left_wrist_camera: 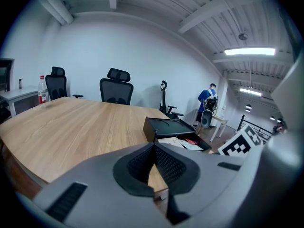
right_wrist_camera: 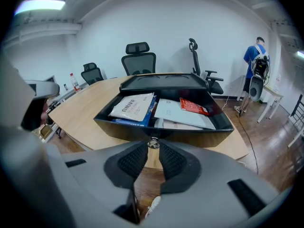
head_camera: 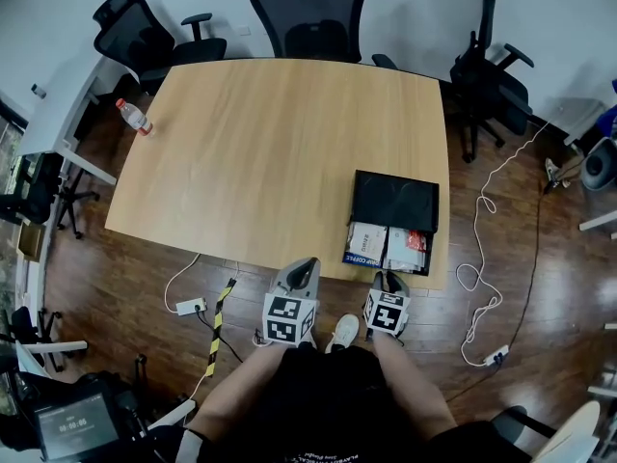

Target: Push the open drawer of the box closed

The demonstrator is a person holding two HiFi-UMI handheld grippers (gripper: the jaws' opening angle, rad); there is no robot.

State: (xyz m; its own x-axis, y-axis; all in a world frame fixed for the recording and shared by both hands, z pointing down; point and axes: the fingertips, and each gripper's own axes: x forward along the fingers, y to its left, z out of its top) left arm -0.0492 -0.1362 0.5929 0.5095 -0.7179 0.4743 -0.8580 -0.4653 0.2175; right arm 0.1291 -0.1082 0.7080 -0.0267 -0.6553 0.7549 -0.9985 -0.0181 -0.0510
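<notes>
A black box (head_camera: 395, 199) lies on the wooden table (head_camera: 270, 152) at its near right edge. Its drawer (head_camera: 388, 247) is pulled out toward me and holds booklets and papers (right_wrist_camera: 135, 106). My right gripper (head_camera: 387, 280) is at the drawer's front panel (right_wrist_camera: 161, 133). Its jaws stand a narrow gap apart, with the small metal knob (right_wrist_camera: 152, 143) right at their tips. Whether the tips touch the knob is unclear. My left gripper (head_camera: 305, 264) hovers at the table's near edge, left of the drawer. Its pads (left_wrist_camera: 142, 163) meet with nothing between them.
A water bottle (head_camera: 133, 116) stands at the table's far left corner. Office chairs (head_camera: 310, 13) ring the far side. Cables and power strips (head_camera: 190, 306) lie on the wooden floor near my feet. A person in blue (right_wrist_camera: 254, 61) stands far off to the right.
</notes>
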